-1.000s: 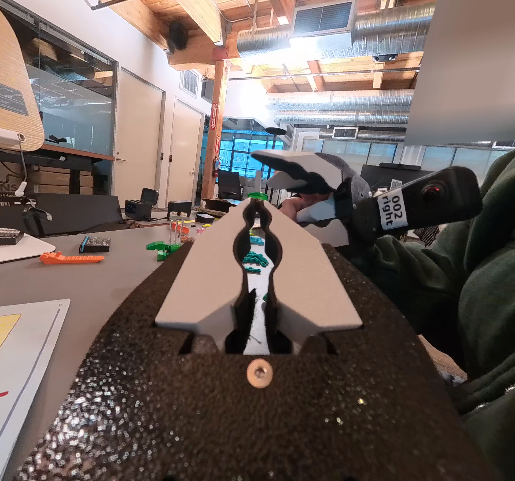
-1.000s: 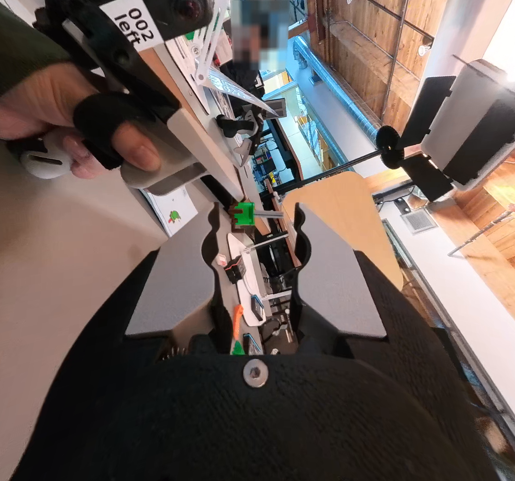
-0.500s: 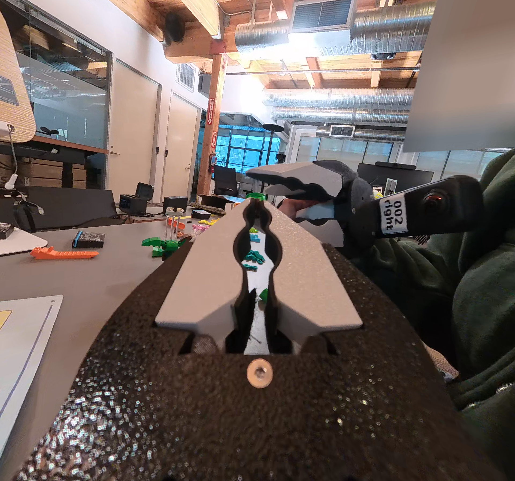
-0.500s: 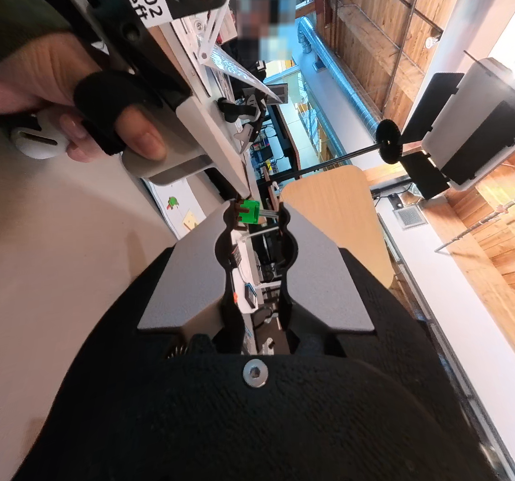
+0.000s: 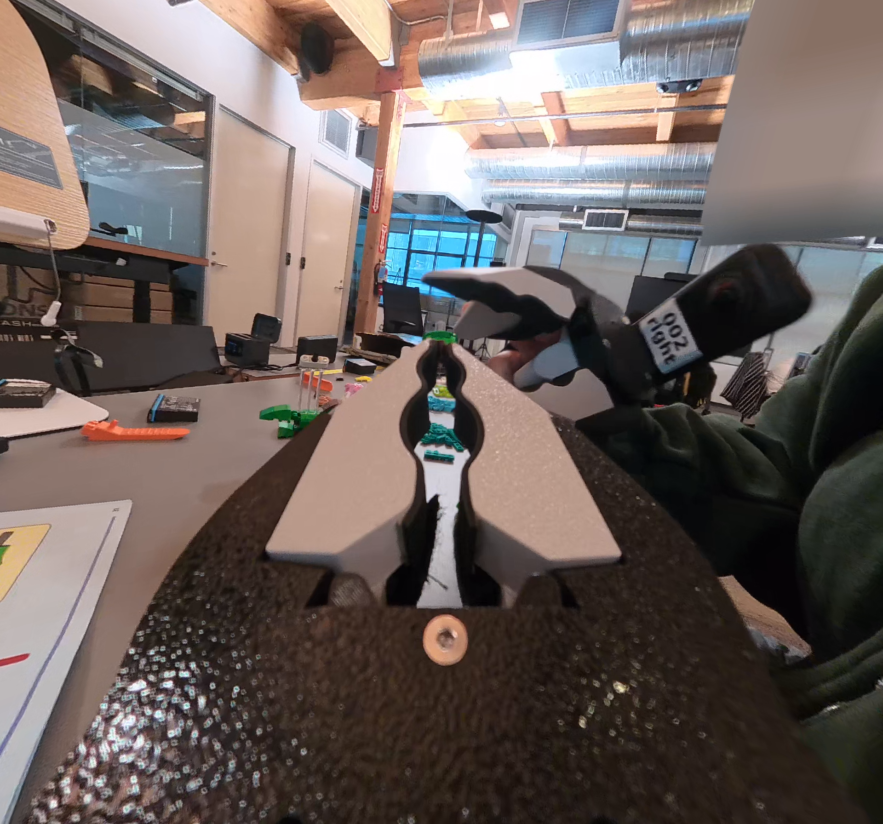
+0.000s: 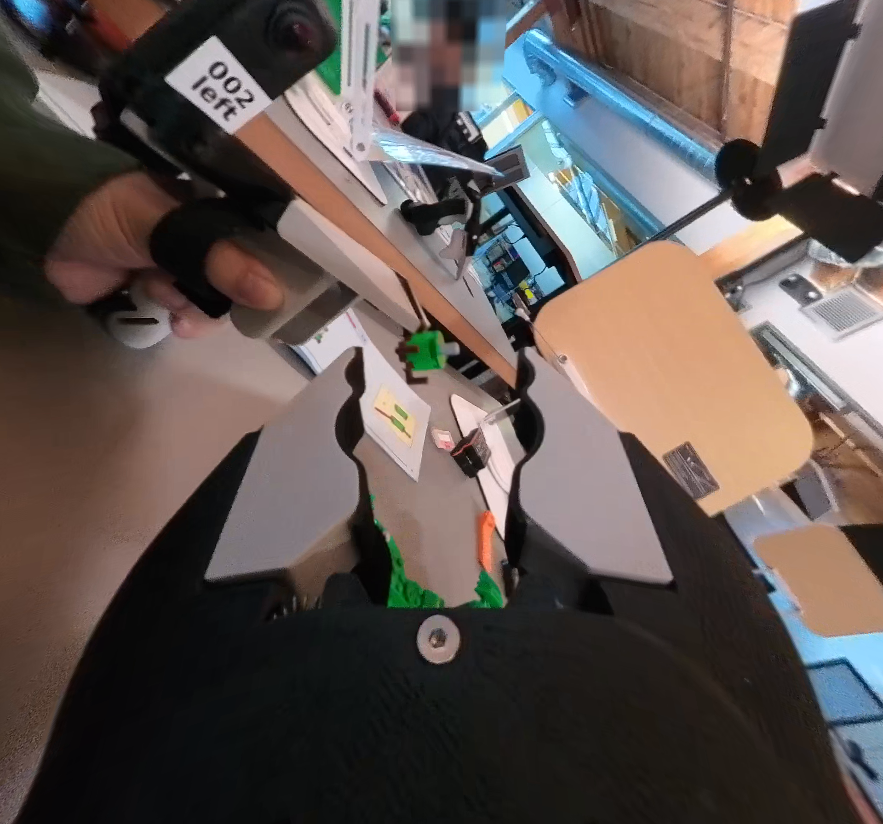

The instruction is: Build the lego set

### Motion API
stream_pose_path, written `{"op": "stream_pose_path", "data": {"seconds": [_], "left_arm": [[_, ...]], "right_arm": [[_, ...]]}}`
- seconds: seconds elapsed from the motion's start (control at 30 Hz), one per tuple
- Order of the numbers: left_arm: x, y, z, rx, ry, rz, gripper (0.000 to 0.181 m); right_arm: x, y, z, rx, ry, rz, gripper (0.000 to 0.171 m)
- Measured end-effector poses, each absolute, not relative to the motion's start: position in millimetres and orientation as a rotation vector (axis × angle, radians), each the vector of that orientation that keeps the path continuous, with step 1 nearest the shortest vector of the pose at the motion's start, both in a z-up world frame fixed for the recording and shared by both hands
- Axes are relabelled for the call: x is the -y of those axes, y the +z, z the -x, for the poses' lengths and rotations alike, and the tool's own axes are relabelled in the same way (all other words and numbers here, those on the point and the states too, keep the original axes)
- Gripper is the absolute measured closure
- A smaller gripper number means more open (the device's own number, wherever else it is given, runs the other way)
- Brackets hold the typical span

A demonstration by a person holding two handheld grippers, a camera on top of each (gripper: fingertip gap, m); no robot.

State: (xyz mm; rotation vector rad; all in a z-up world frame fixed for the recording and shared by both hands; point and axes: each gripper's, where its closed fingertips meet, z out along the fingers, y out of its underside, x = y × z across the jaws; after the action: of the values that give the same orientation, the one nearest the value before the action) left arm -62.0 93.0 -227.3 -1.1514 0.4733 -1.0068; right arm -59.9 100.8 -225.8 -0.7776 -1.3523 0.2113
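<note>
My left gripper [image 5: 439, 346] is shut on a small green Lego piece [image 5: 438, 336] pinched at its fingertips and held above the grey table [image 5: 143, 466]. In the right wrist view the same piece [image 6: 425, 354] is green with a brown part and a clear stub, sticking out of the left gripper [image 6: 413, 323]. My right gripper [image 6: 437, 364] is open with a wide gap and holds nothing. The piece sits just beyond its fingertips, apart from both fingers. The right gripper also shows in the left wrist view [image 5: 446, 302], jaws apart, just right of and above the piece.
A green Lego build [image 5: 291, 419] [image 6: 406, 581], an orange brick separator [image 5: 134, 431] [image 6: 486, 543], teal loose pieces [image 5: 442, 438] and a small black box [image 5: 174, 408] lie on the table. An instruction sheet [image 5: 48, 586] [image 6: 396, 423] lies near the front. A person sits across the table. Both grippers' tips are close together, under 4 cm apart.
My right gripper closed in around the green piece half a second ago, then opened wide and drew back with a tilt. My left gripper kept its hold on the piece.
</note>
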Motion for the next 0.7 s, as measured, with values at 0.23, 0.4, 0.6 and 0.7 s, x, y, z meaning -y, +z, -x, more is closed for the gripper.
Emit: {"op": "stream_pose_path", "data": {"seconds": [0.23,0.4,0.6,0.7], "left_arm": [[-90,-229,56,-0.52,-0.981,1.152,0.181],[-88,-232,50,-0.565,-0.95,1.16,0.181],[-89,-231,51,-0.565,-0.93,1.157,0.181],[-89,-231,51,-0.563,-0.925,1.156,0.181]], "right_arm": [[-155,-203,3,1.006,0.384,0.985,0.1],[-183,-190,-32,0.736,0.585,1.098,0.101],[-169,-191,-21,0.826,0.706,1.068,0.108],[-167,-190,-21,0.841,0.676,1.055,0.112]]}}
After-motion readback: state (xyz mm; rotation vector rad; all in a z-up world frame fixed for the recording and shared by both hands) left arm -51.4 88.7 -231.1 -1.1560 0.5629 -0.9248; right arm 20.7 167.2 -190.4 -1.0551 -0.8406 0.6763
